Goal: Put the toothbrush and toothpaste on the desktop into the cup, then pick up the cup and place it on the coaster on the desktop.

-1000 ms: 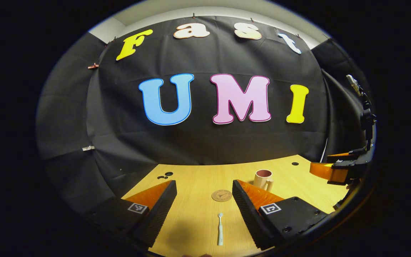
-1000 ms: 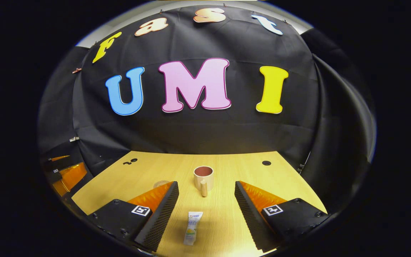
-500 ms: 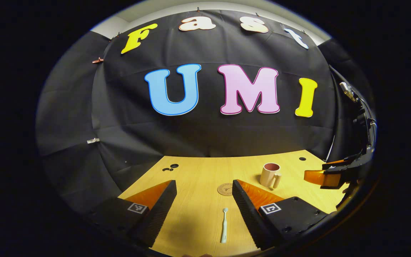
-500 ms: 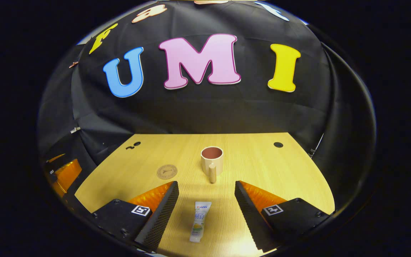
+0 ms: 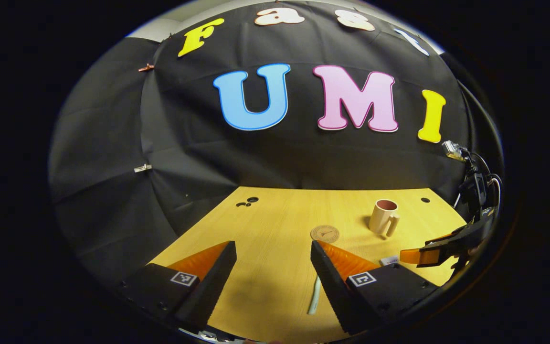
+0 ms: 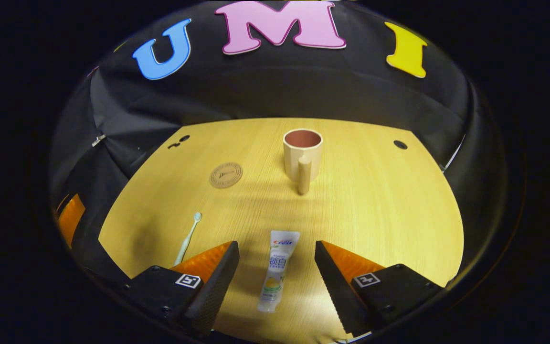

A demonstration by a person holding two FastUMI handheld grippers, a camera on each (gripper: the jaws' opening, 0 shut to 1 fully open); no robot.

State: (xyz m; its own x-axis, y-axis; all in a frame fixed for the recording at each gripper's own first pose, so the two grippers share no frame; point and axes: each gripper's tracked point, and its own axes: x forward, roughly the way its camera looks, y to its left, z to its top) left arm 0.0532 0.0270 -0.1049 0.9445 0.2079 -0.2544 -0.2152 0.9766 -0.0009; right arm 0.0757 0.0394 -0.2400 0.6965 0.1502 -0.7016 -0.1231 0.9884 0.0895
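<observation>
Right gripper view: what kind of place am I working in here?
Likely a staged recording booth, not a real bathroom: black cloth wall behind a light wooden desktop, set with just a cup, coaster, toothbrush and toothpaste.

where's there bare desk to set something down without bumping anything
Widest bare patch: right of the cup, out to the desktop edge and the small black hole. Another lies between coaster and the far left corner. Crowded: the near strip, where toothpaste lies between the right gripper jaws, toothbrush just left.
</observation>
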